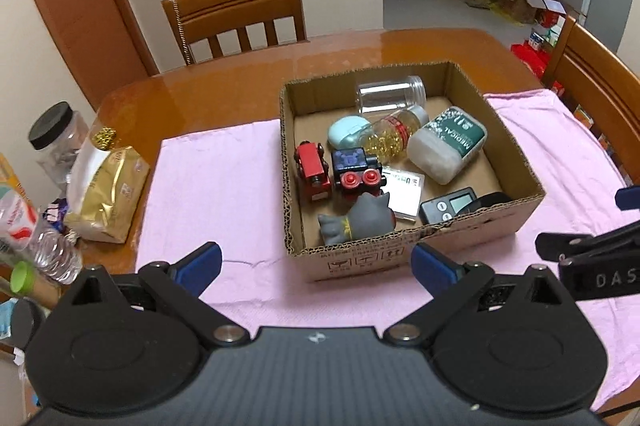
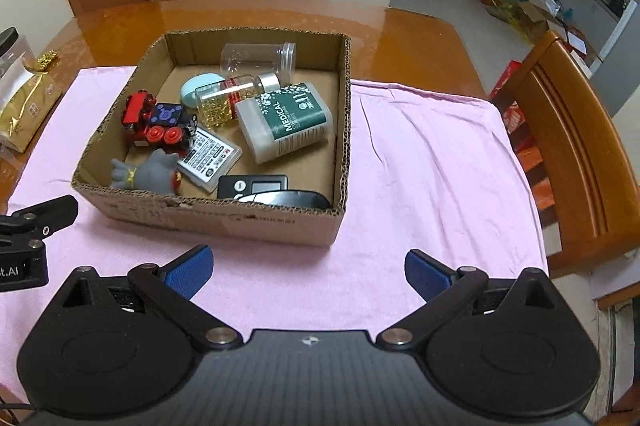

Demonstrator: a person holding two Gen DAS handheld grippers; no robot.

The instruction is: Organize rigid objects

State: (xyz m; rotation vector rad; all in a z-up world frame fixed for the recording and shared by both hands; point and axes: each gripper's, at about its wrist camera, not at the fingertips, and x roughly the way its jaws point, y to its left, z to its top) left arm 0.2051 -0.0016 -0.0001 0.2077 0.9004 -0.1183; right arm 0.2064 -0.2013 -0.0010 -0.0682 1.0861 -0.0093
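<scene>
Cardboard box [image 2: 224,222] at twelve o'clock on the pink cloth [image 2: 420,165] holds hard, light things, medical tub [image 2: 286,121] to toy train [image 2: 160,123], best pinched across flat sides; both left gripper [image 1: 316,262] and right gripper [image 2: 308,268] gape empty.

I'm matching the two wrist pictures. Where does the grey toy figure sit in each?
Left wrist: grey toy figure lies low centre, against the cardboard box's near wall.
Right wrist: grey toy figure lies left of centre, in the near-left corner of the cardboard box.
Shared landmark: green-labelled Medical bottle.
</scene>
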